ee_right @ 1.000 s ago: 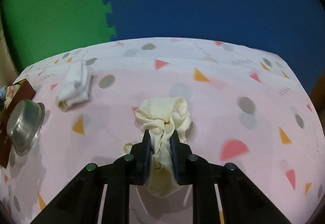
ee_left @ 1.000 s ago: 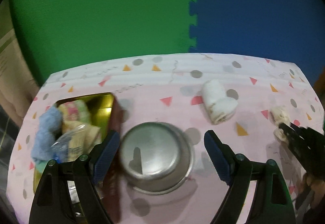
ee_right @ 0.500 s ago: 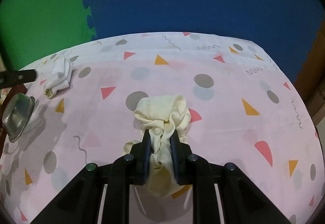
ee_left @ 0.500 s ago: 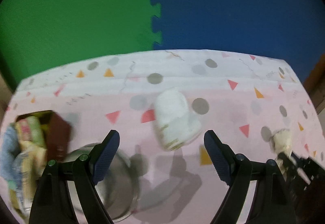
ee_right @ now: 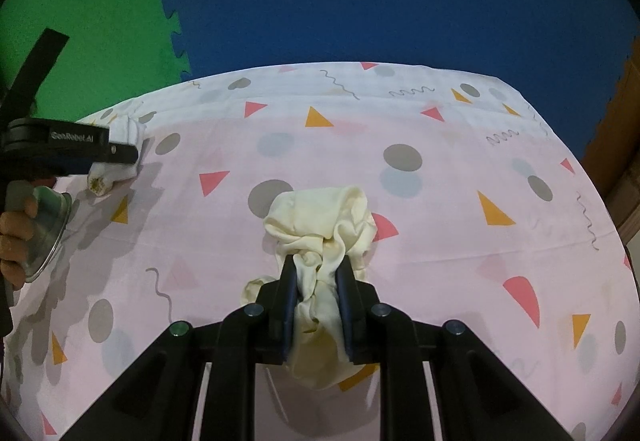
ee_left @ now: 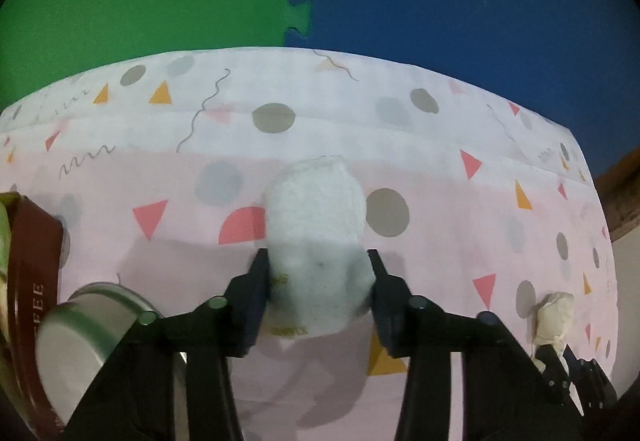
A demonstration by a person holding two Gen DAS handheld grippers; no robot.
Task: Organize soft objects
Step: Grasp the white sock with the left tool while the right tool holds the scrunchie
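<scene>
A white rolled cloth (ee_left: 316,225) lies on the pink patterned tablecloth (ee_left: 440,161). My left gripper (ee_left: 318,261) straddles its near end; the jaws are closing and both pads touch its sides. The right wrist view shows that same roll (ee_right: 125,131) at far left, under the left gripper (ee_right: 120,155). My right gripper (ee_right: 318,273) is shut on a crumpled cream cloth (ee_right: 320,213) that rests on the table. In the left wrist view the cream cloth (ee_left: 554,315) and the right gripper (ee_left: 560,353) sit at the lower right.
A steel bowl (ee_left: 88,325) stands left of the left gripper, beside a brown tin (ee_left: 32,281) holding soft items. A hand (ee_right: 16,241) grips the left tool next to the bowl (ee_right: 44,225). Green and blue foam mats (ee_left: 440,1) lie beyond the table's far edge.
My left gripper moved right and down, from over the steel bowl to the white roll, and its jaws narrowed onto it. The right gripper kept hold of the cream cloth.
</scene>
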